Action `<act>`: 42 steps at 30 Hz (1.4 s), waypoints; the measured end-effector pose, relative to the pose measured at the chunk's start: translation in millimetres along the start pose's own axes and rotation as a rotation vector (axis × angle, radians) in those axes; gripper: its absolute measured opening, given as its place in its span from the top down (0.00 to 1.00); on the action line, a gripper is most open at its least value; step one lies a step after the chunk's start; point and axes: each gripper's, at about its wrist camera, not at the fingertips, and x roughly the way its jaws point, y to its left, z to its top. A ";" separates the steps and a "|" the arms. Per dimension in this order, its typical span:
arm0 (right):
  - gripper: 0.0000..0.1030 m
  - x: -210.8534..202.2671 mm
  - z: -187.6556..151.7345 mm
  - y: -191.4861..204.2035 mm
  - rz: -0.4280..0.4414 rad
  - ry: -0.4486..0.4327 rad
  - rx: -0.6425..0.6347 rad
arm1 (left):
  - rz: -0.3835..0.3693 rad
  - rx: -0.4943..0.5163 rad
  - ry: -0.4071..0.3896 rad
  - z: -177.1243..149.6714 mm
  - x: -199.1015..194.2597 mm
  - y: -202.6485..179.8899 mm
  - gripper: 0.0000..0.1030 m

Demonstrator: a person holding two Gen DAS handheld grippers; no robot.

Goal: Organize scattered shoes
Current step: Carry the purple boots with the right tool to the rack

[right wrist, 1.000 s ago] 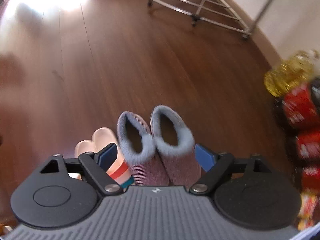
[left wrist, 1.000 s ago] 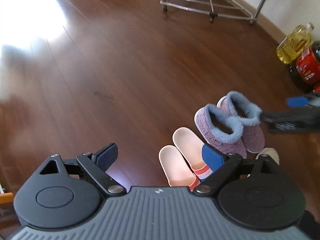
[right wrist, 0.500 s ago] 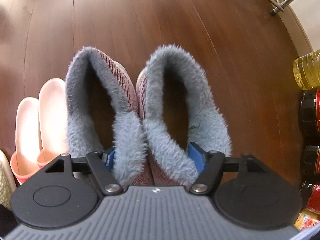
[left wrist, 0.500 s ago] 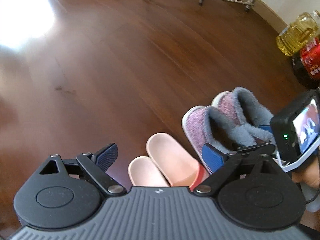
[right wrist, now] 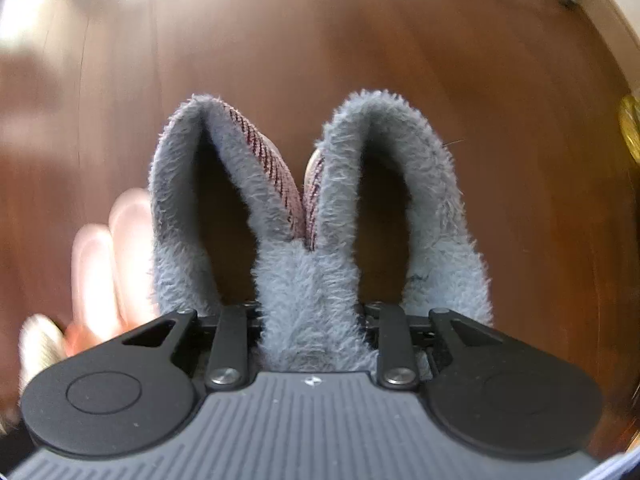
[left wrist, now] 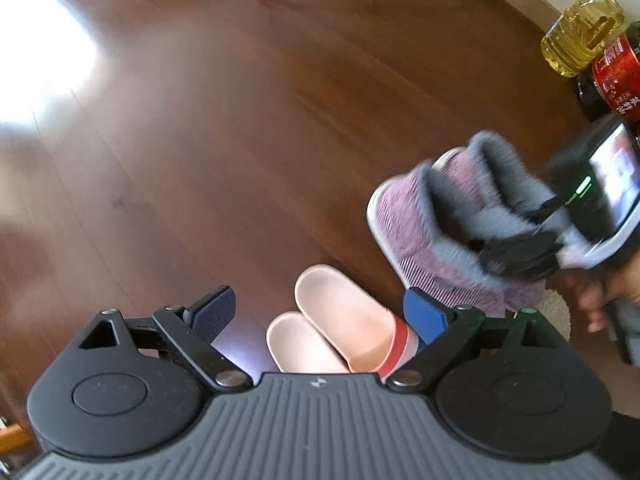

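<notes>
So the right gripper (right wrist: 312, 320) has just squeezed its jaws in on the 2 fuzzy purple slippers (right wrist: 308, 216), pinching both inner grey collars together over the wood floor (left wrist: 240, 120). The left gripper (left wrist: 320, 312) hangs spread wide over the 2 pink slides (left wrist: 340, 320), gripping nothing.

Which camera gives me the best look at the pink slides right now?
The left wrist view: the pink slides lie sharp between the open left gripper's fingers. The right wrist view shows only a blurred pink sliver beside the fuzzy slippers.
</notes>
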 end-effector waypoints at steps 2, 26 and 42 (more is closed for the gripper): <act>0.77 -27.7 21.1 -17.1 0.017 -0.028 0.067 | 0.015 0.032 -0.029 14.5 -7.5 -6.6 0.10; 0.74 18.7 492.5 -28.0 -0.016 -0.356 0.417 | 0.016 0.125 -0.363 267.2 124.4 148.4 0.10; 0.95 16.3 333.3 -5.5 -0.204 -0.520 0.233 | -0.078 0.384 -0.316 270.2 197.2 93.1 0.27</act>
